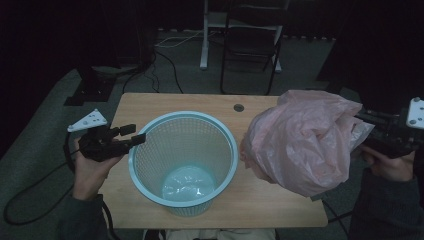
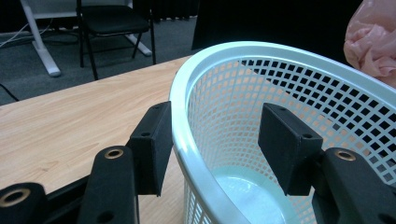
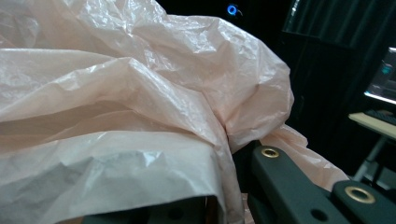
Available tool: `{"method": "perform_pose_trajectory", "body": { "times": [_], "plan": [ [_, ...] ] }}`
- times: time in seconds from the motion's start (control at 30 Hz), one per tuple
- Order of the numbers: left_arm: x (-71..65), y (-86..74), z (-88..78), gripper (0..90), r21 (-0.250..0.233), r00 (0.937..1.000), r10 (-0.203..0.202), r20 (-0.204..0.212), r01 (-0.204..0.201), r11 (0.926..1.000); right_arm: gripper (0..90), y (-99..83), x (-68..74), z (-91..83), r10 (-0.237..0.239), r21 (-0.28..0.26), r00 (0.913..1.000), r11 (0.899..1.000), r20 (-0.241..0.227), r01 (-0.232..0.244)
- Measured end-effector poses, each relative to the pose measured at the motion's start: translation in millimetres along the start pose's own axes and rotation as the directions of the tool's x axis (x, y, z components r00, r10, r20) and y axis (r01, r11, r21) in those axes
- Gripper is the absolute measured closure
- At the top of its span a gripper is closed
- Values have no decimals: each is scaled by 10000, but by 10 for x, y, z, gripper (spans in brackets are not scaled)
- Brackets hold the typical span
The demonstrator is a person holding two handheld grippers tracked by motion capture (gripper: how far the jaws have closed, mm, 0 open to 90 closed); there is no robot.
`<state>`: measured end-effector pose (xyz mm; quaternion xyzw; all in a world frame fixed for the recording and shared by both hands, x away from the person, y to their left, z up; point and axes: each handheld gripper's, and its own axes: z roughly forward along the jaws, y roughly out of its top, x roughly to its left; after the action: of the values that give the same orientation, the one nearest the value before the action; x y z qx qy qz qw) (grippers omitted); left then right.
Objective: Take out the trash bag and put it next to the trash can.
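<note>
My left claw (image 1: 134, 135) straddles the basket (image 1: 150, 131) rim, jaws wide, unpinched. My right claw (image 1: 367, 131) clamps the pink bag (image 1: 300, 142), ballooning past the desk (image 1: 160, 102) edge.

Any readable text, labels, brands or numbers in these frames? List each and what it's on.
None readable.
Light blue mesh basket: no label or marking shows.
Pink plastic bag: plain, no print.
Wooden table: bare.
Grey plate on the left hand-held gripper: holes, no text.
Blue light and monitor in the right gripper view: too small and blurred to read.
</note>
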<state>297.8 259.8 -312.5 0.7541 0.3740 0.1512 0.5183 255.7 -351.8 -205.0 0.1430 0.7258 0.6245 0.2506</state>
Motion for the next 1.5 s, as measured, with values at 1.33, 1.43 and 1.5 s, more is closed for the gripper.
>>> {"method": "perform_pose_trajectory", "body": {
  "times": [1.33, 1.43, 1.5],
  "plan": [
    [-12, -6, -16, 450, 1, 10000, 33, -33, -33, 10000, 870, -751, -71, 168, 1095, 1566, 9939, 9819, -84, -1069],
    [-10, -7, -15, 450, 2, 10000, 31, -31, -31, 10000, 870, -811, -76, 193, 1184, 1656, 9929, 9795, -109, -1149],
    [-9, -7, -15, 450, -4, 10000, 24, -31, -24, 10000, 870, -855, -80, 213, 1267, 1753, 9919, 9769, -125, -1226]
  ]
}}
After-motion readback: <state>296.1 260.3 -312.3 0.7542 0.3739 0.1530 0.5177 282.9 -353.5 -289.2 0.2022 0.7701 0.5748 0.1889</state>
